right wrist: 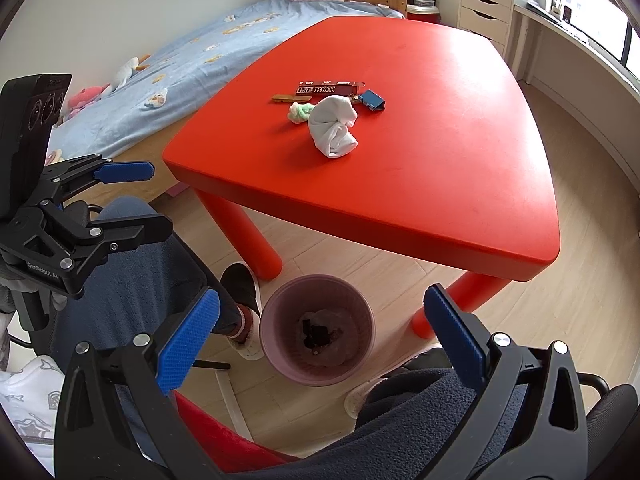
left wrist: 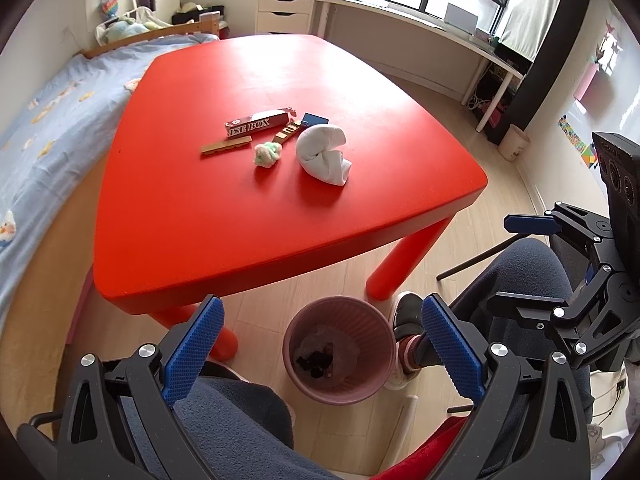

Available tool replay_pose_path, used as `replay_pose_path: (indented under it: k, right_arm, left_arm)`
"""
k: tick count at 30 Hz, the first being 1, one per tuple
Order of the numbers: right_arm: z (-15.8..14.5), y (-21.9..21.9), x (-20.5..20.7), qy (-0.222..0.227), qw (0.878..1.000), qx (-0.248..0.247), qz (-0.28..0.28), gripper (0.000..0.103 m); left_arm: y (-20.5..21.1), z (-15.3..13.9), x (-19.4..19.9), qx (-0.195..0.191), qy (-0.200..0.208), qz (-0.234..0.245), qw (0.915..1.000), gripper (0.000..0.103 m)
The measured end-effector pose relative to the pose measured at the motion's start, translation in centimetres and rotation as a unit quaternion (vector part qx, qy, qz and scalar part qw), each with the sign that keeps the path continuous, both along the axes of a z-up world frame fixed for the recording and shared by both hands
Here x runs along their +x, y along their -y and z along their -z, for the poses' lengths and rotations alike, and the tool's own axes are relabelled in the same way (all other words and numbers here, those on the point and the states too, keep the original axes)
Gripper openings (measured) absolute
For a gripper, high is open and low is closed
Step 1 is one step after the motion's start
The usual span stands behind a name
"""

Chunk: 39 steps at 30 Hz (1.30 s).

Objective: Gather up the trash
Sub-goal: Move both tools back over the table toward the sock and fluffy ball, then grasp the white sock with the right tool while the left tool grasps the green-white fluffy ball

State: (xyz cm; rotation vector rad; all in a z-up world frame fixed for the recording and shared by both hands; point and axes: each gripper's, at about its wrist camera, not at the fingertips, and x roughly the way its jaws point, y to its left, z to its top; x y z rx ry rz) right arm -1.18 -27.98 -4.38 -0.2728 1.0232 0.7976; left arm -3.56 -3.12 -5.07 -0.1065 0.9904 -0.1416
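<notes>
Left wrist view shows the left gripper (left wrist: 320, 344) and right gripper (right wrist: 322, 340) both wide open and empty above the pink ribbed plastic bin (left wrist: 338, 346), while the trash, a crumpled white tissue (left wrist: 324, 154) and brown printed carton (left wrist: 256, 123), waits mid-table, away from the red table's (left wrist: 240, 232) edges.

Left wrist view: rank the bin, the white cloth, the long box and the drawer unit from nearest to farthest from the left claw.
1. Bin: on the floor, right between the left claw's open fingers.
2. White cloth: on the red table, right of the clutter.
3. Long box: behind the cloth, to its left.
4. Drawer unit: against the far wall, under the window.
</notes>
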Motion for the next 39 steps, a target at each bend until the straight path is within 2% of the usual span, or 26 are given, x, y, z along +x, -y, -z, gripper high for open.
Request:
replay_pose_path:
  k: [11, 21, 27, 39]
  right_arm:
    - [-1.4, -2.0, 2.5, 0.023, 1.000, 0.003, -0.019, 0.100]
    - [-1.9, -5.5, 6.5, 0.032, 0.998, -0.001, -0.050, 0.100]
    - [-0.9, -7.7, 8.7, 0.029, 0.996, -0.016, -0.082, 0.100]
    - [2.8, -10.6, 12.2, 0.006, 0.994, -0.045, -0.102, 0.100]
  left_arm:
    - [-2.4, -1.5, 2.8, 0.000, 0.013, -0.010, 0.9999, 0.095]
    - [-4.2, -1.4, 7.4, 0.011, 0.002, -0.006, 0.9999, 0.095]
    - [-5.0, -0.5, 10.4, 0.007, -0.016, -0.002, 0.9999, 0.095]
    - [-5.2, 2.6, 15.1, 0.024, -0.053, 0.013, 0.9982, 0.095]
